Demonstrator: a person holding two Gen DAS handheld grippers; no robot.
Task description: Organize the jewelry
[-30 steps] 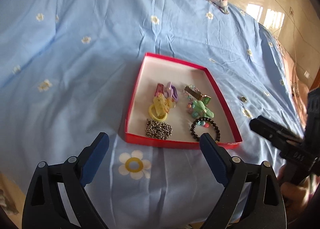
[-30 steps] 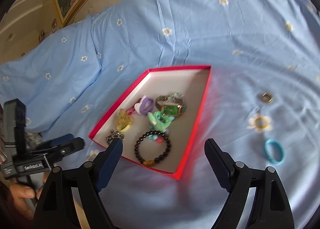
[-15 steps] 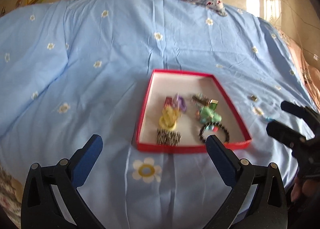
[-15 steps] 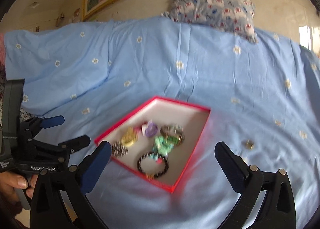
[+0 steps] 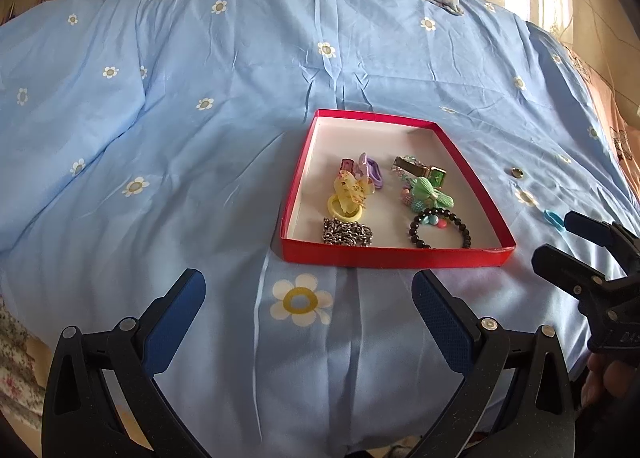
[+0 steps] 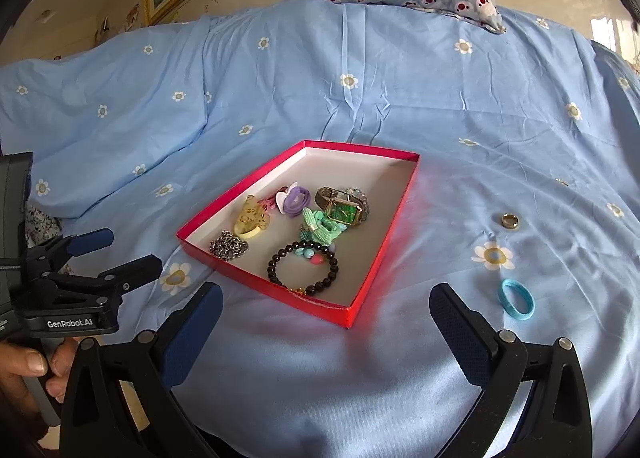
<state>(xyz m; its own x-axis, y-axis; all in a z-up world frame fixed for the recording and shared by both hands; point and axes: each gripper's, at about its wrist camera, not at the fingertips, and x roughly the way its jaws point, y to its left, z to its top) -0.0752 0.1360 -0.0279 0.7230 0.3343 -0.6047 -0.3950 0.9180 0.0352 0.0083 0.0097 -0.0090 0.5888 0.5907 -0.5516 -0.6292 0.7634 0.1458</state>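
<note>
Lying beside red box (image 6: 382, 258) rim: ring (image 6: 510, 221), blue band (image 6: 516, 299).

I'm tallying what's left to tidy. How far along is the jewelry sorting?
Mostly done: the watch, black bead bracelet and chain lie in the red box. Both grippers are open, holding nothing. Left on the bedsheet: a metal ring and blue hair tie.

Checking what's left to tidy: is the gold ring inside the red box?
No, the gold ring lies on the blue bedsheet, apart from the red box on its right.
</note>
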